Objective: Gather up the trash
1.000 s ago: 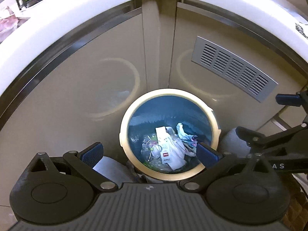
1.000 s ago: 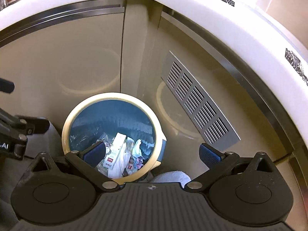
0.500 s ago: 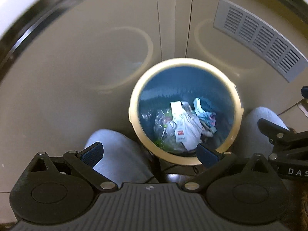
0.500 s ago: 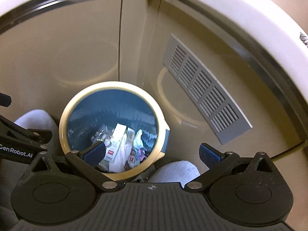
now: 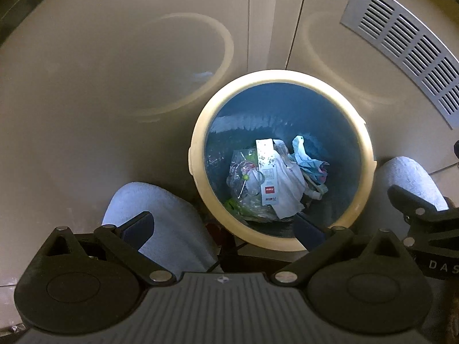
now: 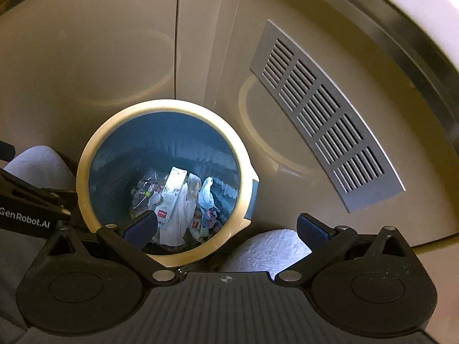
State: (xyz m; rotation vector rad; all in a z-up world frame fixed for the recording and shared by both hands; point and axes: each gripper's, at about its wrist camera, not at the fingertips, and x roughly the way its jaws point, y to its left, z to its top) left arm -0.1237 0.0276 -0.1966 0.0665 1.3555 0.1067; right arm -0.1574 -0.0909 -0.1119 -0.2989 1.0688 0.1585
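Note:
A round bin with a cream rim (image 5: 282,76) (image 6: 94,140) and a blue liner stands on the floor against beige cabinet doors. At its bottom lies trash (image 5: 272,183) (image 6: 175,200): a white carton, clear plastic wrap, crumpled tissue and colourful wrappers. My left gripper (image 5: 223,228) hovers open above the bin's near edge, nothing between its fingers. My right gripper (image 6: 226,226) is open too, above the bin's right side, empty. Each gripper shows at the edge of the other's view.
Beige cabinet doors (image 5: 129,57) form a corner behind the bin, with a grey vent grille (image 5: 407,40) (image 6: 324,117) on the right door. A person's feet in pale fuzzy slippers (image 5: 160,223) (image 5: 407,180) (image 6: 269,249) flank the bin. A white countertop edge (image 6: 416,8) runs overhead.
Both grippers have tilted downward and come closer over the bin; the countertop has slid out of the left view and the slippers have come into view. Both stay open and empty.

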